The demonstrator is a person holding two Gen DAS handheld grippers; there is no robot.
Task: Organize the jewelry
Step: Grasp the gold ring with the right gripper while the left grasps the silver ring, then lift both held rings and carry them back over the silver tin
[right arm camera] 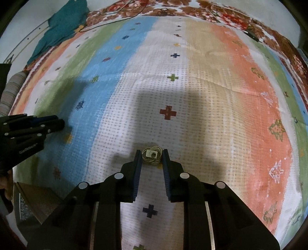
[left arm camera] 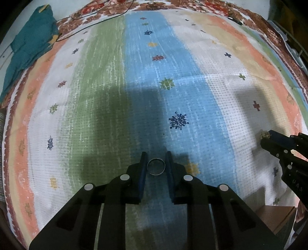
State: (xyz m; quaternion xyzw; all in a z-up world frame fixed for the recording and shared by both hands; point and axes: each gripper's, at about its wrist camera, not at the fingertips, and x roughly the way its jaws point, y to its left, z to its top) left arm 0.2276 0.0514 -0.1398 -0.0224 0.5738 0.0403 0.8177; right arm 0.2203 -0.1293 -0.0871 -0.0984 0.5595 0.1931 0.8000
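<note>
Readable writing: white print on the left gripper body in the right wrist view looks like "GenRobot", small and partly blurred; on the right gripper body in the left wrist view only "UAS"-like letters show, not fully legible.

Striped woven mat covers the surface: green, blue, white, beige, orange bands with small cross and snowflake motifs; floral cloth along the far edge, teal fabric at the far left corner.

Left gripper: blue-padded fingers drawn in around a plain thin silver ring lying flat on the mat at the green/blue band border near the front edge. Pads sit right at the ring's sides; clamped contact can't be confirmed.

Right gripper: fingers narrowed around a gold wire-coil ring with a square pale setting and dark centre stone, on the white band near the front edge. Pads flank it closely, left pad apparently touching; firm grip unclear.

A wooden box corner sits at the front right.
</note>
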